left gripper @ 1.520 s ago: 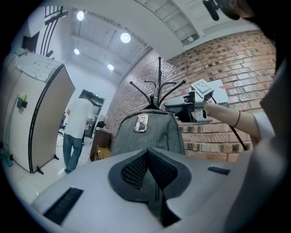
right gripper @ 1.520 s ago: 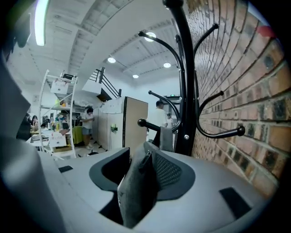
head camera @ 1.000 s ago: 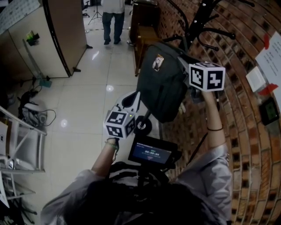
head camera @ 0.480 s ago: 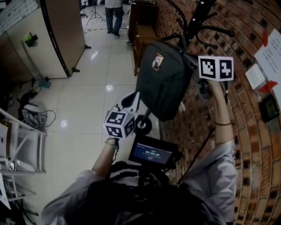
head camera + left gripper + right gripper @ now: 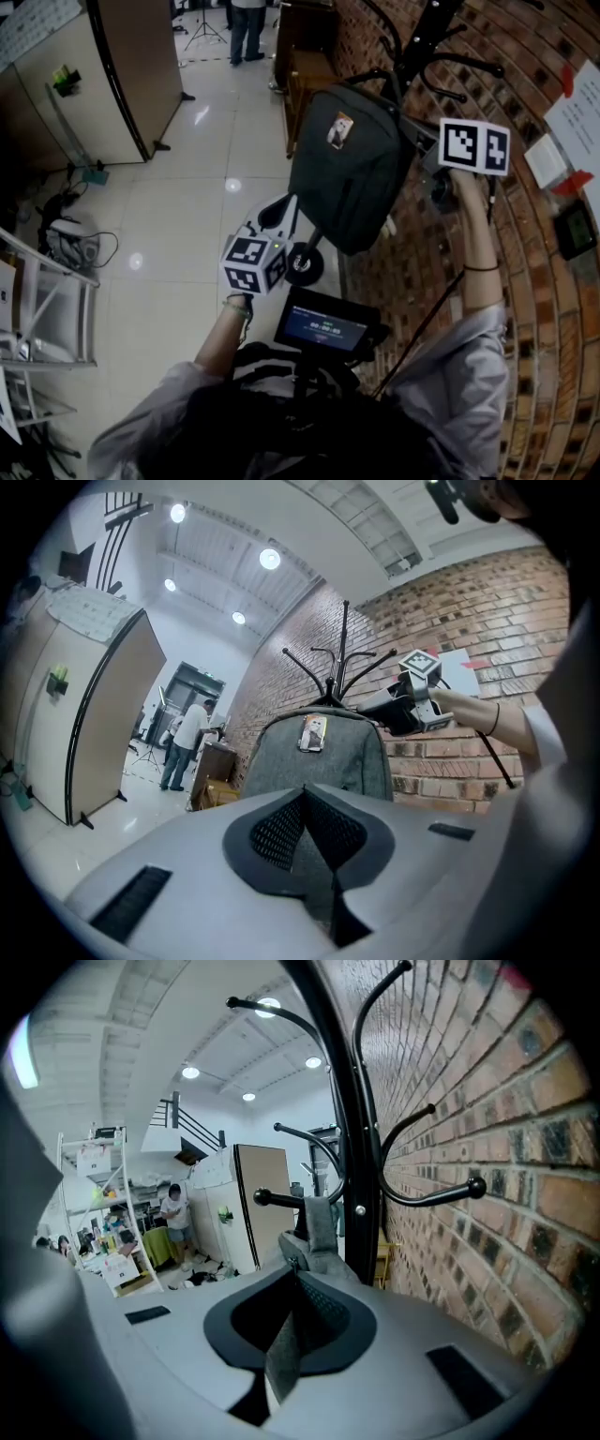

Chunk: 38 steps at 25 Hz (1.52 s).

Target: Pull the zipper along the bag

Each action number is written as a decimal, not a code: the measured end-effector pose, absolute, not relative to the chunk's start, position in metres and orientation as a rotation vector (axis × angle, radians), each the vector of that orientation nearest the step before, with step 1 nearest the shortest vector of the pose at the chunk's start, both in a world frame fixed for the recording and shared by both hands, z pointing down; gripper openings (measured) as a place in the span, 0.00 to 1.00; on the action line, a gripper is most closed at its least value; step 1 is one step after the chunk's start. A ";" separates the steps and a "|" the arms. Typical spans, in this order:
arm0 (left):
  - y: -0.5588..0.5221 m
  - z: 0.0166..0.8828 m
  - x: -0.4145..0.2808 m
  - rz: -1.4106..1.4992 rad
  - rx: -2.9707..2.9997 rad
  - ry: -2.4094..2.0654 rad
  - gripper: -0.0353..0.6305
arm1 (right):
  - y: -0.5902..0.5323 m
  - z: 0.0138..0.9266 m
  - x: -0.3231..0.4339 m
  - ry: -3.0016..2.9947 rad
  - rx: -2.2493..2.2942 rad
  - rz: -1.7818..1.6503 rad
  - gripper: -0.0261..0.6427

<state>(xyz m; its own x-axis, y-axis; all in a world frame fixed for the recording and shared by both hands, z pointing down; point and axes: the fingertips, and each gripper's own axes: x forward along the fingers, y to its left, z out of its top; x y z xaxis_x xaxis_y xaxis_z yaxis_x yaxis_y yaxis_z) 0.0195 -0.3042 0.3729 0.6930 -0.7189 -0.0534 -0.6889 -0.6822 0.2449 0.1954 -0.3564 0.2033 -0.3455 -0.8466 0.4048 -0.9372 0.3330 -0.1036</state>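
A dark grey backpack (image 5: 347, 169) hangs by its top loop from a black coat rack (image 5: 422, 37) against the brick wall. My left gripper (image 5: 277, 220) is at the bag's lower left edge. In the left gripper view its jaws (image 5: 305, 799) are shut on the grey fabric, and the bag (image 5: 323, 761) rises right above them. My right gripper (image 5: 422, 173) is up at the bag's top right corner. In the right gripper view its jaws (image 5: 295, 1283) are shut on a grey zipper pull strip (image 5: 281, 1354), with the bag's top (image 5: 314, 1237) and the rack's pole (image 5: 352, 1147) just beyond.
The brick wall (image 5: 525, 262) runs along the right with papers pinned to it. A wooden cabinet (image 5: 305, 56) stands behind the rack. A person (image 5: 246, 23) stands far off on the tiled floor. A tall cupboard (image 5: 112, 66) and a white shelf frame (image 5: 47, 309) are on the left.
My right gripper has moved right and slightly up along the bag's top, and the bag's upper part has swung up and right with it. The left gripper has stayed in place.
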 end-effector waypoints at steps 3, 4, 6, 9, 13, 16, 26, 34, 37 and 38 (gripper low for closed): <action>-0.303 0.374 0.022 -0.208 2.704 -1.128 0.06 | -0.351 0.205 0.200 -2.363 1.623 0.510 0.05; -0.302 0.375 0.024 -0.205 2.706 -1.125 0.06 | -0.350 0.206 0.202 -2.374 1.628 0.521 0.05; -0.301 0.375 0.027 -0.201 2.710 -1.119 0.06 | -0.347 0.207 0.204 -2.387 1.638 0.529 0.05; -0.300 0.376 0.032 -0.200 2.715 -1.108 0.06 | -0.342 0.210 0.207 -2.397 1.654 0.529 0.05; -0.298 0.376 0.040 -0.190 2.726 -1.091 0.06 | -0.334 0.216 0.212 -2.420 1.677 0.545 0.05; -0.295 0.374 0.047 -0.191 2.733 -1.075 0.06 | -0.330 0.221 0.215 -2.434 1.694 0.556 0.05; -0.289 0.378 0.058 -0.175 2.749 -1.071 0.06 | -0.320 0.238 0.221 -2.456 1.746 0.559 0.05; -0.286 0.382 0.064 -0.160 2.752 -1.068 0.06 | -0.314 0.250 0.223 -2.489 1.766 0.568 0.05; -0.284 0.384 0.066 -0.152 2.755 -1.063 0.06 | -0.311 0.253 0.224 -2.483 1.770 0.556 0.05; -0.283 0.384 0.067 -0.151 2.756 -1.062 0.06 | -0.311 0.254 0.224 -2.484 1.771 0.555 0.05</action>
